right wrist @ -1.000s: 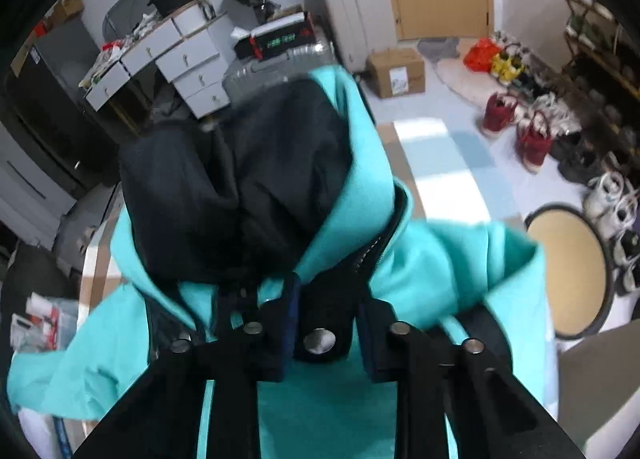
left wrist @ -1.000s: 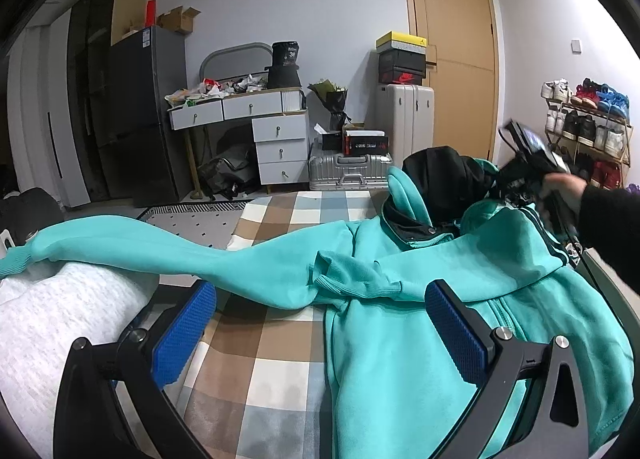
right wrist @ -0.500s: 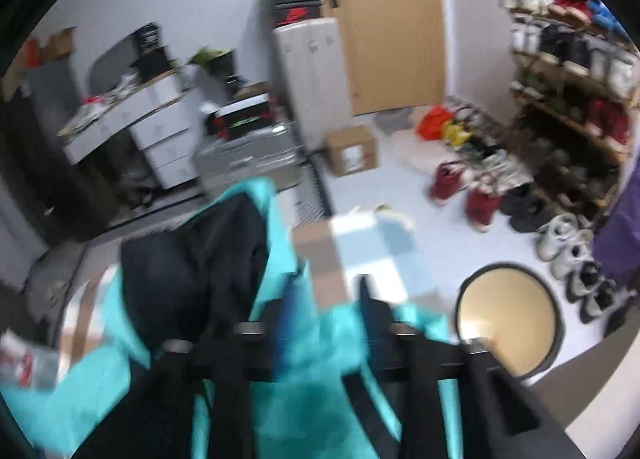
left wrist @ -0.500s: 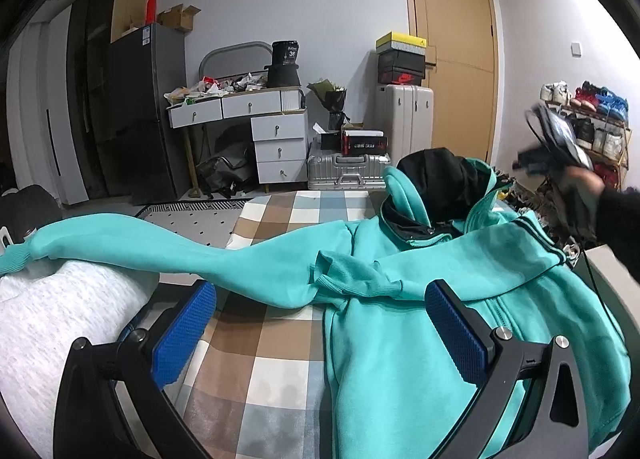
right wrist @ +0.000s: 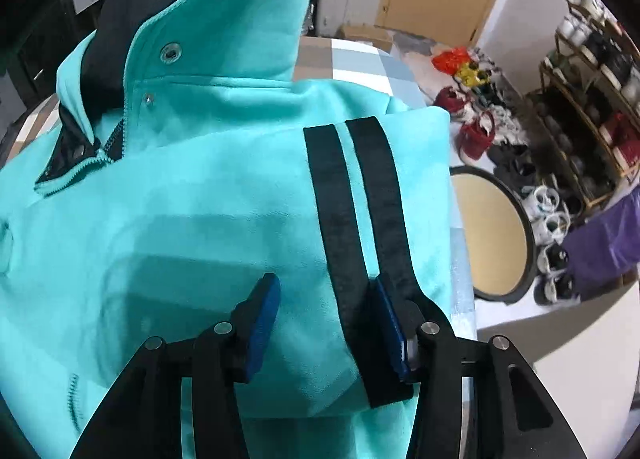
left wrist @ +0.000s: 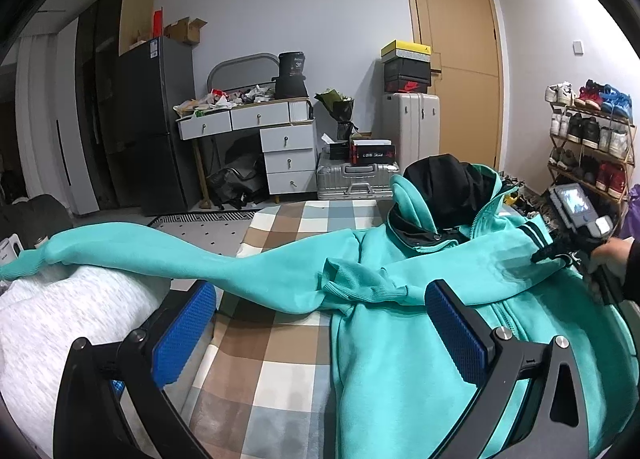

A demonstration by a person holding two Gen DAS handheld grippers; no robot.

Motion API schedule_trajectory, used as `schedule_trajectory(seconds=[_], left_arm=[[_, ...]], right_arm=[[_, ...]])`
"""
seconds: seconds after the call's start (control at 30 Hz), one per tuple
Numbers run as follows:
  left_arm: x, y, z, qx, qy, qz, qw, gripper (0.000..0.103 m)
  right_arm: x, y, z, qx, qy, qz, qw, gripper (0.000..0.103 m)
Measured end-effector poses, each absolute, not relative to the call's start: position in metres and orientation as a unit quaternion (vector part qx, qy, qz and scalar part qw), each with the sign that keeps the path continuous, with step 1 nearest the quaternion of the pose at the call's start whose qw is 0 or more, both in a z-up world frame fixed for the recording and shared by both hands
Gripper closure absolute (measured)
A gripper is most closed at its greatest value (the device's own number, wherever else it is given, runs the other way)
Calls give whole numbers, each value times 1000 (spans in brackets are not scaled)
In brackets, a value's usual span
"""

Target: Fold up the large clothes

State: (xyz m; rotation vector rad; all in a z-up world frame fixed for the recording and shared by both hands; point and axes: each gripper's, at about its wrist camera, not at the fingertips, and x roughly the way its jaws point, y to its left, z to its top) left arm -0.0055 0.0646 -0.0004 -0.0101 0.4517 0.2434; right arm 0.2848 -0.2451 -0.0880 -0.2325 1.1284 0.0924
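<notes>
- The left gripper [left wrist: 320, 331] hangs low over the bed with its blue pads [left wrist: 456, 333] spread wide and nothing between them, in the same place as a second ago.
- The right gripper [right wrist: 326, 323] has its jaws parted; they have just been opening. A second ago they were pinched on the dark zip placket at the collar. Now they stand apart over the folded sleeve [right wrist: 280, 227], and the pads do not visibly press on the cloth.
- In the left wrist view that gripper [left wrist: 560, 249], held by a hand [left wrist: 610, 263] in a dark cuff, sits lower and further right than before, down at the sleeve's two black stripes [right wrist: 360, 227].
- The teal hoodie [left wrist: 400, 359] lies zip-up on the checked bedcover [left wrist: 272, 347]. Its right-hand sleeve is laid across the chest; the other sleeve [left wrist: 160, 247] still stretches out to the left over a white blanket [left wrist: 60, 319].
- The hood [left wrist: 444, 187], lined in black, stands up at the far end of the bed, a little fuller than a second ago.
- Beyond the bed: a silver suitcase [left wrist: 356, 179] on the floor, a cluttered white drawer desk [left wrist: 272, 131], a dark fridge [left wrist: 148, 119] and a wooden door [left wrist: 460, 67].
- To the right stands a shoe rack [left wrist: 592, 139]; a round tan-topped object [right wrist: 496, 235] lies on the floor beside the bed.
</notes>
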Motion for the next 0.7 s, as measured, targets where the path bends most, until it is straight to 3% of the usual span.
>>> schedule_trajectory(seconds=[0.17,0.27,0.37,0.5,0.7], left_arm=[[-8,69,1,-13,221,122,968,1],[-8,70,1,-14,219,125,968,1],[-9,72,1,-17,220,127,967,1],[-13,78,4,-28,216,129,967,1],[-19,87,6,-43,207,138,968,1]], right_arm=[[275,-239,-52,-67,499,73,861,54],[274,-225,-84,-79,572,83,812,55],[263,-208,-86,-132,562,69,813,54],[232,-183,-57,-78,547,140,822,57],[184,-121,-16,7,521,250,816,51]])
